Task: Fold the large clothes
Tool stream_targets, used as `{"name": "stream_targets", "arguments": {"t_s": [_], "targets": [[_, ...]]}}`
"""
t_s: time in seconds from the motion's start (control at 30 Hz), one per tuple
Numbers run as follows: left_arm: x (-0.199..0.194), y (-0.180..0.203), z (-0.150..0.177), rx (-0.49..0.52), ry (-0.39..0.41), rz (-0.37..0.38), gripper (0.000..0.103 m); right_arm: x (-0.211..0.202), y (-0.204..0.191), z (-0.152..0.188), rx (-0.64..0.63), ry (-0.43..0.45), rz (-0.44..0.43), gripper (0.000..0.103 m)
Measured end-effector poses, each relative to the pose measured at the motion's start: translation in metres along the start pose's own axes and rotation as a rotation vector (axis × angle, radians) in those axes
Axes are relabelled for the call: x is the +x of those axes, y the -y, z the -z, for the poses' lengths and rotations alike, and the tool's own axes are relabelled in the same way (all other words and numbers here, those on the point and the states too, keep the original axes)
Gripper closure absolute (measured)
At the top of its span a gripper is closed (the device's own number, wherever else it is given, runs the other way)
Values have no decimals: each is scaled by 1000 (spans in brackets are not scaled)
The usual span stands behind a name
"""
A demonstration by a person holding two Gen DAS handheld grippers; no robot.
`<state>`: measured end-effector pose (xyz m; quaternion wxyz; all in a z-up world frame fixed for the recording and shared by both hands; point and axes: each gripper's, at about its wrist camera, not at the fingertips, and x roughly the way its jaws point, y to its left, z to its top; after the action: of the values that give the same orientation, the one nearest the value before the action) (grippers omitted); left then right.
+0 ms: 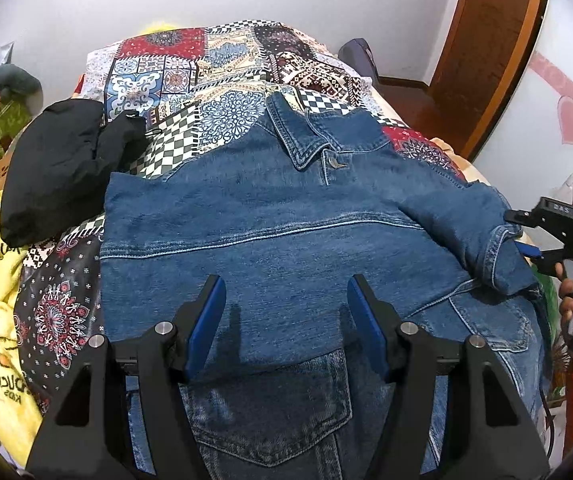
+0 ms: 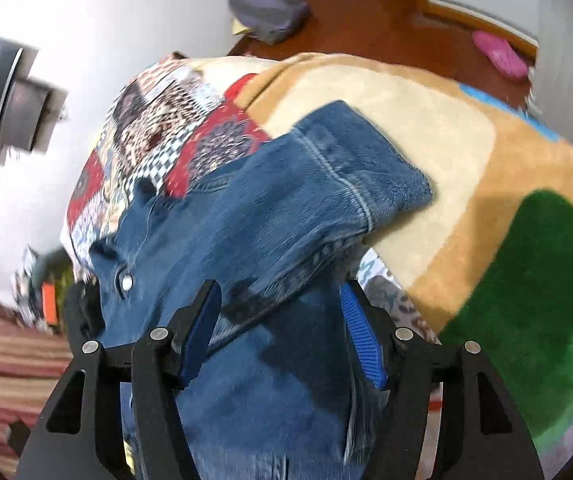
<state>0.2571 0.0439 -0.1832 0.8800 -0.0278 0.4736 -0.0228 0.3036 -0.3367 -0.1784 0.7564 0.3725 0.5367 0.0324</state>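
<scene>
1. Left wrist view: blue denim jacket (image 1: 270,216) lies collar-up on the patchwork-print bedspread (image 1: 174,80), one sleeve folded across it. Left gripper (image 1: 286,312) hovers over it, jaws apart, nothing held. Black garment (image 1: 62,168) lies beside the jacket.
2. Right wrist view — blurred: right gripper (image 2: 282,320) stands over the denim, jaws apart, gripping nothing.

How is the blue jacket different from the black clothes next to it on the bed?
The denim jacket is blue with pale stitching, a collar and a button; the black garment is plain, with no details showing. The denim jacket lies spread out mostly flat, one sleeve folded across it; the black garment sits bunched in a lump. The denim jacket covers far more of the bed than the black garment. Both rest on the patchwork bedspread.
</scene>
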Motion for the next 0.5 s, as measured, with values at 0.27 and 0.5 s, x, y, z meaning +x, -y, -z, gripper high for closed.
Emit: {"name": "stream_targets", "arguments": {"t_s": [0.27,0.5], "targets": [[2,-2,-1,-1,-2,-12,41,2,-10,-9,-3,81,39,76],[-9,-7,-2,-10,27,-1,41,-34,-50,-9,-208,189,65,95]]}}
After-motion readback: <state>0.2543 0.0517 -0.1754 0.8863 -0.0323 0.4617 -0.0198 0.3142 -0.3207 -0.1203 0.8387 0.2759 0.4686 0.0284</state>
